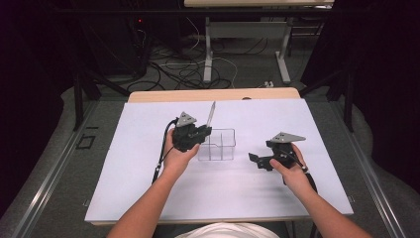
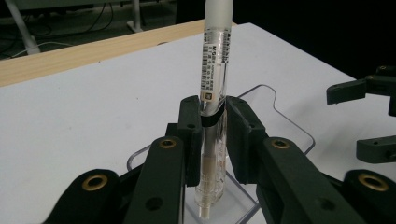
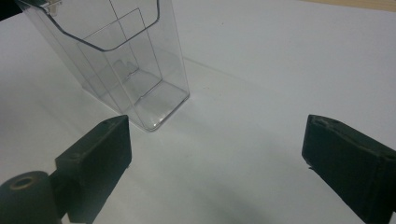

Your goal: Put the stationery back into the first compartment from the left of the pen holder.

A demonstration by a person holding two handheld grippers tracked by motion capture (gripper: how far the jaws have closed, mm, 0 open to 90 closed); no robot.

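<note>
Upright, pen [image 2: 214, 70] clamped between left tongs [image 2: 212, 126] — above holder [image 2: 285, 121].

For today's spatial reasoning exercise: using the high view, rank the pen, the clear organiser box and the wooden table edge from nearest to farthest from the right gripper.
1. Clear organiser box: just left of the right gripper, mid-table.
2. Pen: farther left, held upright at the box's far left corner.
3. Wooden table edge: along the far side of the white sheet.
</note>
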